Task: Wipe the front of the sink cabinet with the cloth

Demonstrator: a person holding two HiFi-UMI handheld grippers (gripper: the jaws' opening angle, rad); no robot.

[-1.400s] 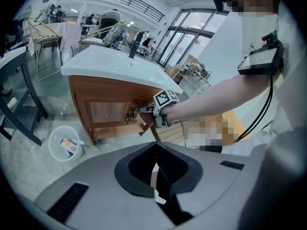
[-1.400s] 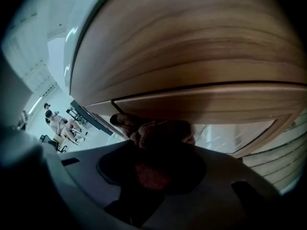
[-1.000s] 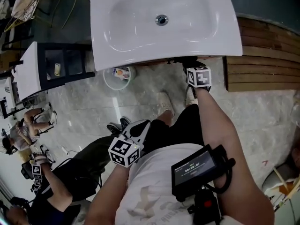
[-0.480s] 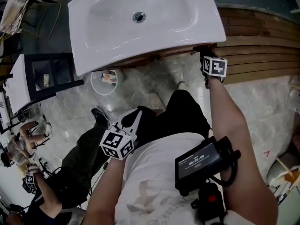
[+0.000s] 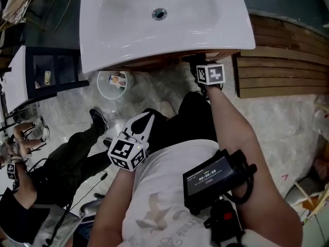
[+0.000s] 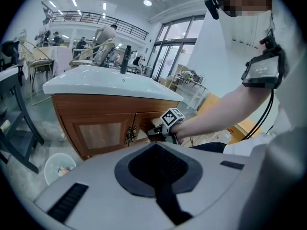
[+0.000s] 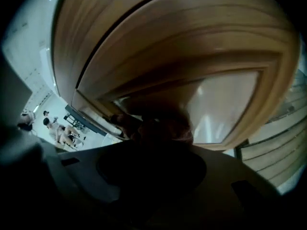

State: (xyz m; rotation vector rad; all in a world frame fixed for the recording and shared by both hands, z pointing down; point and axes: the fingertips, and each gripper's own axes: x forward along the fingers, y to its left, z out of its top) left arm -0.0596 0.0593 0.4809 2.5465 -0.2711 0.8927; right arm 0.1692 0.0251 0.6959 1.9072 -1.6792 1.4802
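Observation:
The white sink (image 5: 128, 30) tops a brown wooden cabinet (image 6: 103, 128) with two doors. In the head view my right gripper (image 5: 201, 65) reaches under the basin's front edge and presses against the cabinet front. It is shut on a dark pinkish cloth (image 7: 160, 123), held flat on the right door panel (image 7: 220, 104). The left gripper view shows that cloth (image 6: 154, 128) bunched just right of the door handles. My left gripper (image 5: 145, 121) hangs back near my body, shut and empty, its pads (image 6: 158, 166) closed together.
A white waste bin (image 5: 112, 84) with litter stands on the marble floor left of the cabinet. A slatted wooden platform (image 5: 280, 71) lies to the right. A seated person (image 5: 46, 174) and a dark shelf unit (image 5: 46, 71) are at the left.
The right gripper swept right to the cabinet's right corner, then back left toward the middle of the front, cloth still in its jaws. The left gripper has stayed near my body.

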